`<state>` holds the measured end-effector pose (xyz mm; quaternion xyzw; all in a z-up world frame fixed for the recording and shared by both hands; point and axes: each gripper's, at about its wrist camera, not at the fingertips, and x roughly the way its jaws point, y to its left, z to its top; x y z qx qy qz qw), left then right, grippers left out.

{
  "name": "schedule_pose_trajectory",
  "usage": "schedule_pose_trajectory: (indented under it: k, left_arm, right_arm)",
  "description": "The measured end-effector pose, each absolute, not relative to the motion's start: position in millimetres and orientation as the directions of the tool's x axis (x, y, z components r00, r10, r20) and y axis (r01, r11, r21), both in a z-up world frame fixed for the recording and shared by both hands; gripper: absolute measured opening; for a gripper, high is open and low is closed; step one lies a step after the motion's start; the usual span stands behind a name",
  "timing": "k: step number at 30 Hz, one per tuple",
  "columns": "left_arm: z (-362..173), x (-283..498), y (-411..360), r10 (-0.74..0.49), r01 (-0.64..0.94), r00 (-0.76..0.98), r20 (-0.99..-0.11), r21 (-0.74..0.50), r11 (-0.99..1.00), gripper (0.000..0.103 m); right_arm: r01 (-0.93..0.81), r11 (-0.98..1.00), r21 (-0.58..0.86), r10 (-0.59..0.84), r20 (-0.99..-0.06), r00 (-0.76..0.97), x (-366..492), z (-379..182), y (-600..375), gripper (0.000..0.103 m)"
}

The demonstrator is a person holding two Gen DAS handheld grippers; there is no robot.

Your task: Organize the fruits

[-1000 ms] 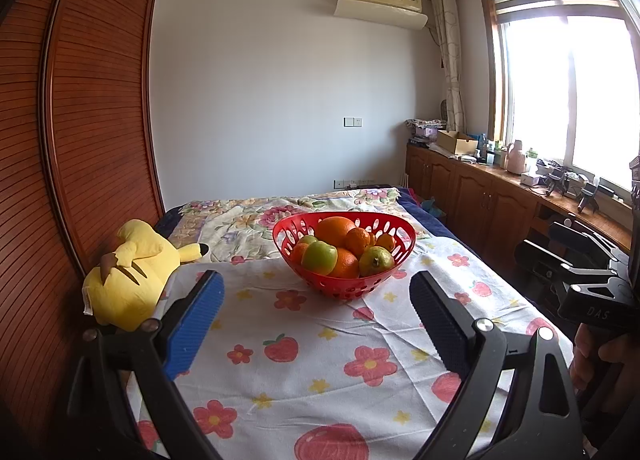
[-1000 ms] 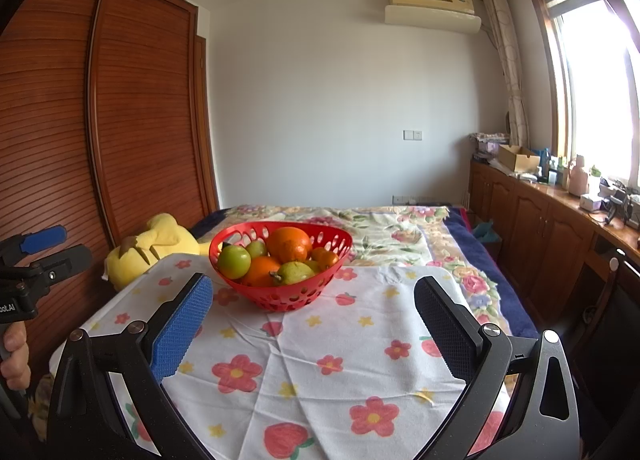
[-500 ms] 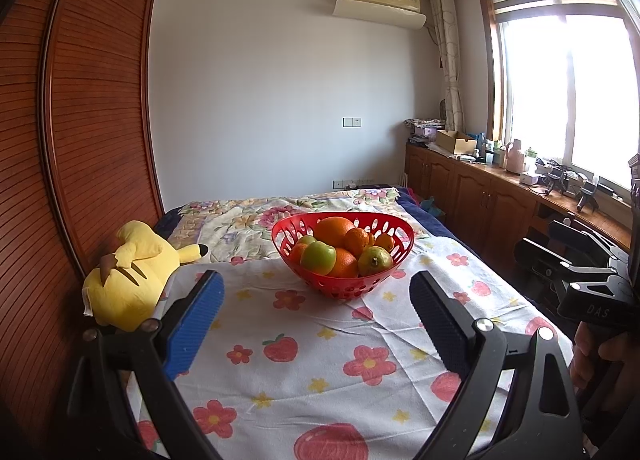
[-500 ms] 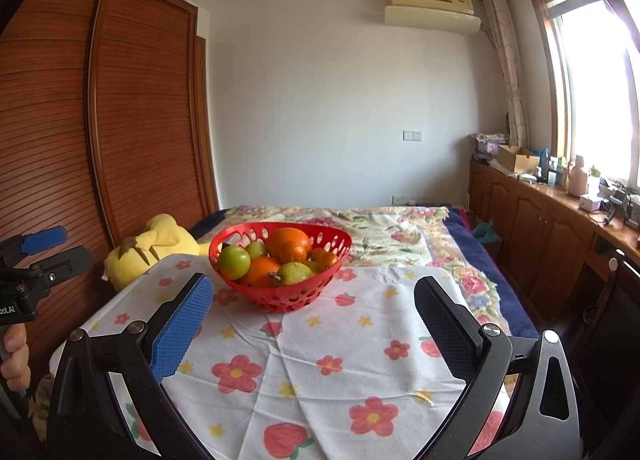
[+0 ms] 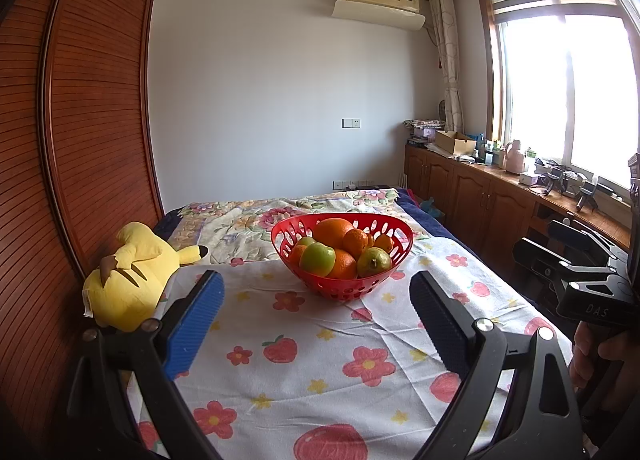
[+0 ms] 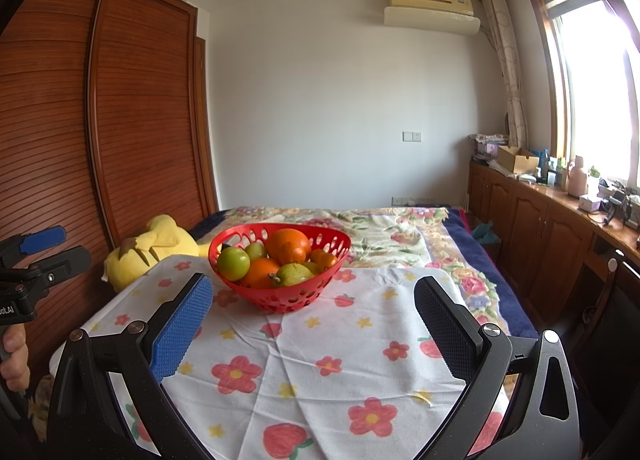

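Note:
A red perforated basket (image 5: 384,287) (image 6: 316,300) stands on a table with a white floral cloth (image 5: 320,356) (image 6: 320,340). It holds several fruits: a large orange (image 5: 333,231) (image 6: 288,244), a green apple (image 5: 318,259) (image 6: 233,263), a pear (image 5: 374,262) (image 6: 294,274) and smaller oranges. My left gripper (image 5: 316,300) is open and empty, short of the basket. My right gripper (image 6: 312,300) is open and empty, also short of it. Each gripper shows at the edge of the other's view, the right (image 5: 576,260) and the left (image 6: 40,252).
A yellow plush toy (image 5: 128,276) (image 6: 152,250) lies at the table's left edge against a wooden wardrobe (image 5: 80,139). A bed with a floral quilt (image 6: 392,227) lies behind the table. Wooden cabinets (image 5: 480,199) with clutter run along the right wall under the window.

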<state>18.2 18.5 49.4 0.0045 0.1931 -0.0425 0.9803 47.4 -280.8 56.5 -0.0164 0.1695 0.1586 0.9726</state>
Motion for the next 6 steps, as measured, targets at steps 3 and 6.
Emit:
schedule_pose_trajectory:
  k: [3,6]
  left_arm:
    - [49.5,17.8,18.4,-0.081,0.084,0.922,-0.378,-0.008,0.996,0.095]
    - [49.2,18.3,18.4,-0.080,0.083,0.922,-0.378,-0.007,0.997,0.095]
  right_arm:
    - [-0.313,0.949,0.022,0.302,-0.335,0.893,47.8,56.4,-280.8,0.102]
    - [-0.313,0.949,0.021,0.302,-0.334,0.893,47.2,56.5,-280.7,0.102]
